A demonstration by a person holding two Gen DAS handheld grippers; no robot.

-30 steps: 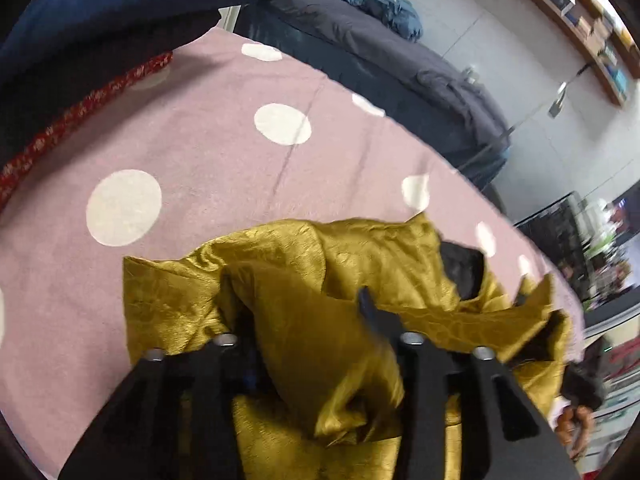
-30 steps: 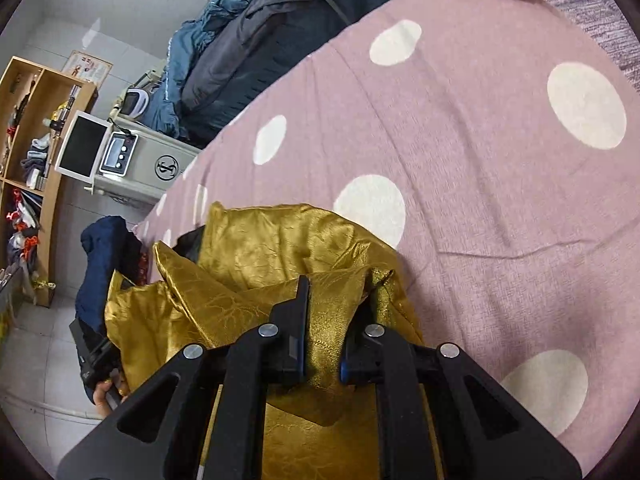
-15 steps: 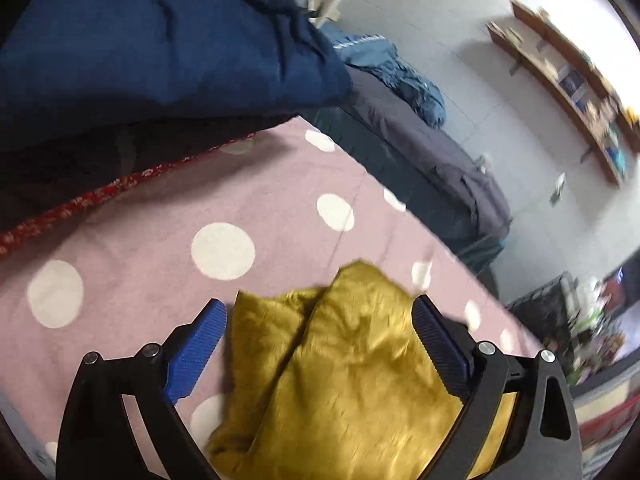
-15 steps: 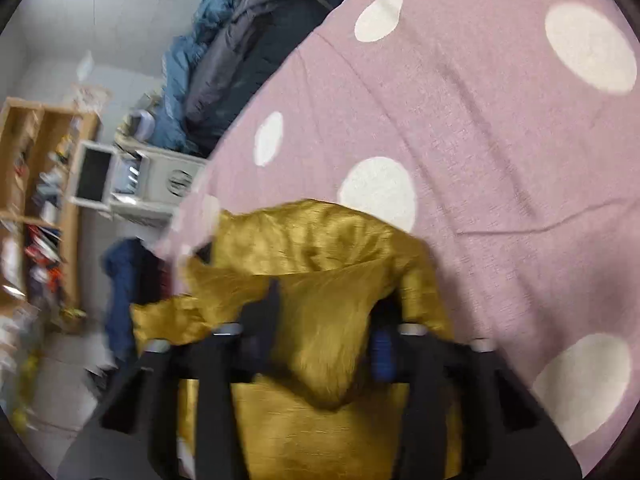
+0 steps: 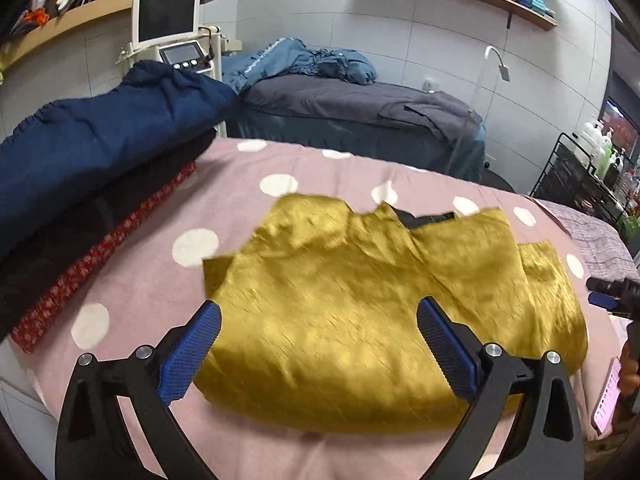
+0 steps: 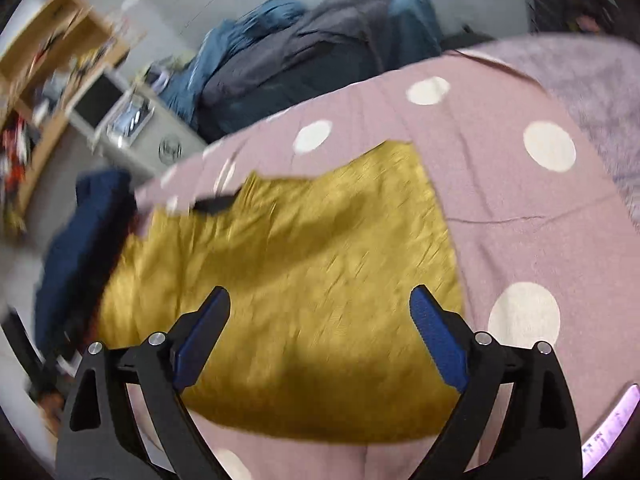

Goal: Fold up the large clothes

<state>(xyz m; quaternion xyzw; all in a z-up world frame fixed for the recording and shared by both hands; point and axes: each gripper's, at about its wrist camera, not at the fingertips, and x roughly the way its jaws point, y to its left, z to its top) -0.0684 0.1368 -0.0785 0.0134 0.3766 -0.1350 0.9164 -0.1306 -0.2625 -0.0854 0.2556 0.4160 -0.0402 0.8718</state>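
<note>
Gold garment (image 5: pixel 384 320) on spotted cover (image 5: pixel 152 280), beyond both spread grippers (image 5: pixel 320 344) (image 6: pixel 320 340), ungripped

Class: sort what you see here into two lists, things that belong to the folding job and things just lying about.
Belongs to the job:
gold garment
left gripper, open
right gripper, open
polka-dot cover

Lying about:
stack of folded clothes
grey bed
monitor
</note>
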